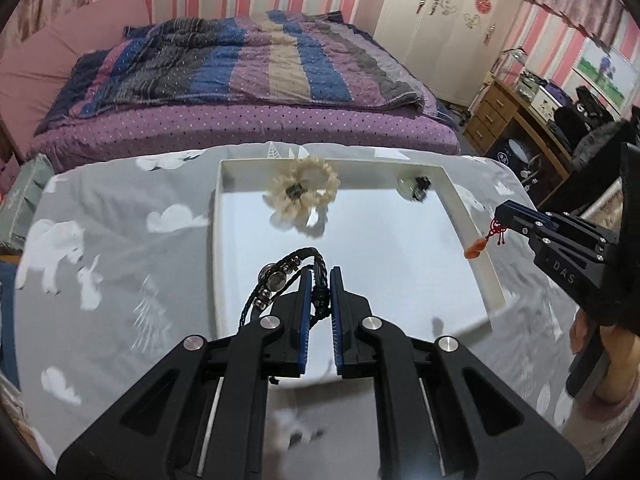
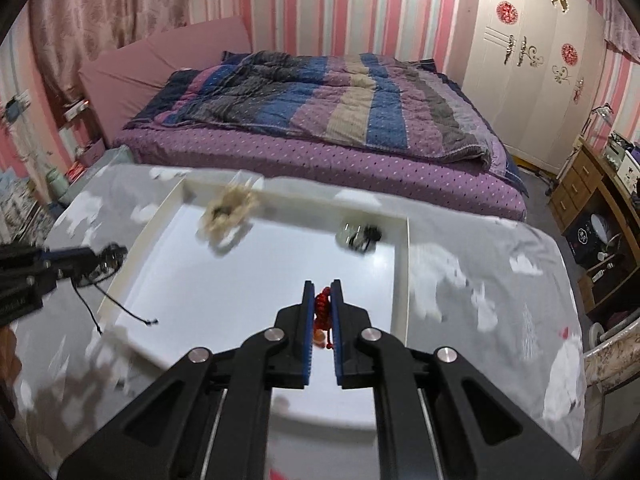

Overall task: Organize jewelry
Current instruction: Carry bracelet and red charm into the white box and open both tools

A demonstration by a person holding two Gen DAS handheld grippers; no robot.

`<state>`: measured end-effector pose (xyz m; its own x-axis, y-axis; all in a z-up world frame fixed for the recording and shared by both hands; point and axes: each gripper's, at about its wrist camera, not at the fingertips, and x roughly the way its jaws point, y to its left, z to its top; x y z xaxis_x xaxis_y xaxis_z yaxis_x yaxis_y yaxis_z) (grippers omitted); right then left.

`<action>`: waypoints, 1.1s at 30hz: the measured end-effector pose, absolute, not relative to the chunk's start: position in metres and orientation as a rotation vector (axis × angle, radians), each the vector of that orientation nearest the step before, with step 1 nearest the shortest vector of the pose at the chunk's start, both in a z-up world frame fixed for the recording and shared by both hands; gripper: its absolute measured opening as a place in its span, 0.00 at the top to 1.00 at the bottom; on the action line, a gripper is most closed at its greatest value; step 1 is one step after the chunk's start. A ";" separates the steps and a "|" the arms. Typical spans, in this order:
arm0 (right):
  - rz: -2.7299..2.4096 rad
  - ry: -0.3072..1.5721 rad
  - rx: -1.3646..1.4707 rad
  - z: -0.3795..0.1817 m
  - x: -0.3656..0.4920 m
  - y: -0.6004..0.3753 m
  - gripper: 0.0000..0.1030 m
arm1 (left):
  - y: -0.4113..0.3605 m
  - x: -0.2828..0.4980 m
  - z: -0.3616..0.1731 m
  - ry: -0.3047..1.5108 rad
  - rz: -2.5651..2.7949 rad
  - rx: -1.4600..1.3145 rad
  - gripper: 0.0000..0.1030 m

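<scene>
A white tray (image 1: 472,220) lies on a grey printed cloth. My left gripper (image 1: 321,276) is shut on a black braided bracelet (image 1: 280,276) with a round charm, held above the tray's near left part. My right gripper (image 2: 323,288) is shut on a red knotted charm with an orange bead (image 2: 322,312), above the tray's (image 2: 402,280) near right part. In the left wrist view the right gripper (image 1: 502,218) shows at the tray's right rim with the charm (image 1: 486,238) hanging. A cream fluffy scrunchie (image 1: 304,194) and a clear-and-black piece (image 1: 414,188) lie at the tray's far side.
The grey cloth (image 1: 120,260) with white animal prints covers the table around the tray. Behind it stands a bed with a striped quilt (image 1: 248,64). A wooden desk (image 1: 516,120) with clutter is at the right, a white wardrobe (image 1: 444,12) beyond.
</scene>
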<state>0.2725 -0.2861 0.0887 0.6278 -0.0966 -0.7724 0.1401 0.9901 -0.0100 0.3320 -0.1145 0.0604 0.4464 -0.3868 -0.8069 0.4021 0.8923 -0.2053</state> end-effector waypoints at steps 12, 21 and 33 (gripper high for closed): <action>-0.247 0.897 0.071 0.028 0.358 -0.319 0.93 | -0.160 0.418 -0.003 1.029 -0.431 0.024 0.93; -0.271 0.967 0.098 -0.007 0.369 -0.332 0.93 | -0.162 0.433 -0.022 1.050 -0.380 0.055 0.93; -0.300 1.029 0.159 -0.034 0.374 -0.341 0.93 | -0.174 0.436 -0.039 1.075 -0.344 0.123 0.93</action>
